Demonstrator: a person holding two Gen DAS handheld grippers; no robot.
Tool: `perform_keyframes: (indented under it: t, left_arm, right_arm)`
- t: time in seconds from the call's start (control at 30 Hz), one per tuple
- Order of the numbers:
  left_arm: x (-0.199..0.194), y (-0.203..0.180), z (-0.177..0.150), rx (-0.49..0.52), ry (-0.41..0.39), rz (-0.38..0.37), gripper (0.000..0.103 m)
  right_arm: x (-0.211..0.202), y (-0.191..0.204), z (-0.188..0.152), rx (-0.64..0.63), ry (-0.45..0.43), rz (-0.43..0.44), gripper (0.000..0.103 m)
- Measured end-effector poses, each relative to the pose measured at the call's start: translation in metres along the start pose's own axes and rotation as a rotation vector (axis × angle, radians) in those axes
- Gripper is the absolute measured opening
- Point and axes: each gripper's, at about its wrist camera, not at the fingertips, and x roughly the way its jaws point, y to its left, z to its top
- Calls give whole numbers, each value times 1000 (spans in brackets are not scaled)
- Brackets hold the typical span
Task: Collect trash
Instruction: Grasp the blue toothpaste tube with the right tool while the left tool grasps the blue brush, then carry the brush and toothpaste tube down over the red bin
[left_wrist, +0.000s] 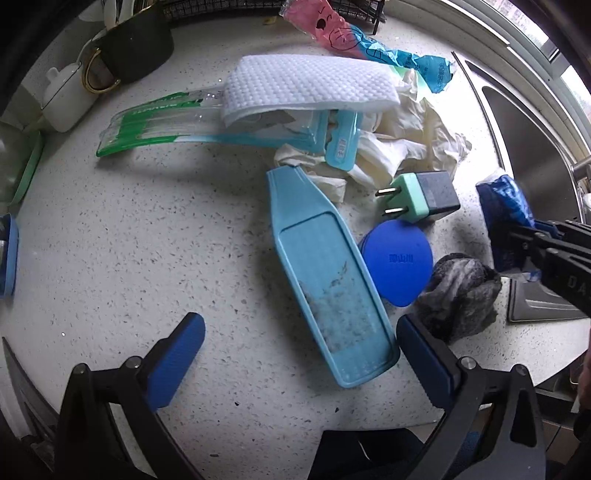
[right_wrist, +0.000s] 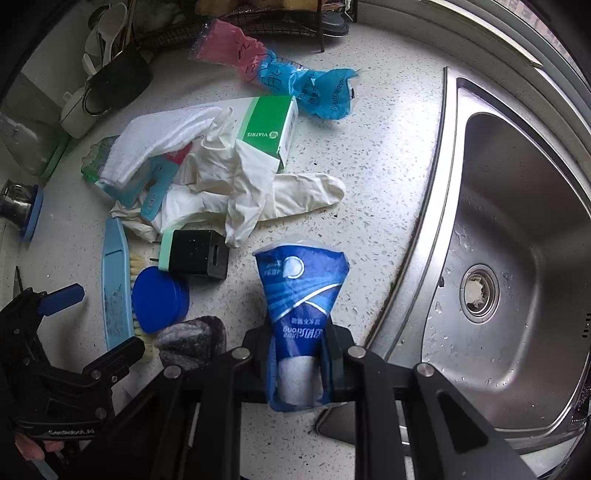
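Note:
My right gripper (right_wrist: 300, 349) is shut on a blue tissue packet (right_wrist: 301, 291) and holds it over the counter beside the sink; the packet also shows in the left wrist view (left_wrist: 504, 210). My left gripper (left_wrist: 299, 330) is open and empty, low over the counter, with the near end of a light blue brush (left_wrist: 325, 273) between its fingers. Around it lie a blue round lid (left_wrist: 397, 258), a grey cloth wad (left_wrist: 461, 295), a black and green plug (left_wrist: 421, 197), white gloves (right_wrist: 240, 184), a white towel (left_wrist: 310, 86), a green and white box (right_wrist: 271, 125), clear packaging (left_wrist: 155, 120) and pink and blue wrappers (right_wrist: 280, 77).
A steel sink (right_wrist: 517, 258) fills the right side. A black mug (left_wrist: 133, 51), a white teapot (left_wrist: 62, 96) and a wire rack (right_wrist: 258, 22) stand at the back left. A green tray (left_wrist: 26, 173) sits at the left edge.

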Motion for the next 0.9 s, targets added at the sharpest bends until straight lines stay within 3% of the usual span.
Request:
perform_keyframes:
  t: [0.07,0.2,0.3,0.4,0.47,0.53,0.7,0.83,0.9]
  left_arm:
    - [3,4,1,-18,4,10,103]
    - [9,21,4,-77,26,-42,103]
    - [12,28,8,-72,28,-42,93]
    - [10,27,13,-25,17,-18,77]
    - [7,23,20,3,8,-23,53]
    - [5,22,23,22,8,-46,35]
    - [0,25,19,9,1,-73,35]
    - [-17,21,-10,3,-31,-77,35]
    - [-27,19,-19,8,-46,-117,35]
  right_arm:
    - [-4,-3,0,17,-4,8,17]
    - [-10,-4,-2,33,-3,14,17]
    - [-14,-5,-3,38,-9,4,17]
    - [-17,-7,-5,53,-13,2,17]
    - [-19,-9,-8,63,-15,3,17]
    - [-22,-9,-12,75,-14,7,17]
    - [-31,-8,-19,89,-18,7,17]
    - [-41,-5,-27,80,-38,15,17]
    - [-47,-3,-35,66,-53,17,17]
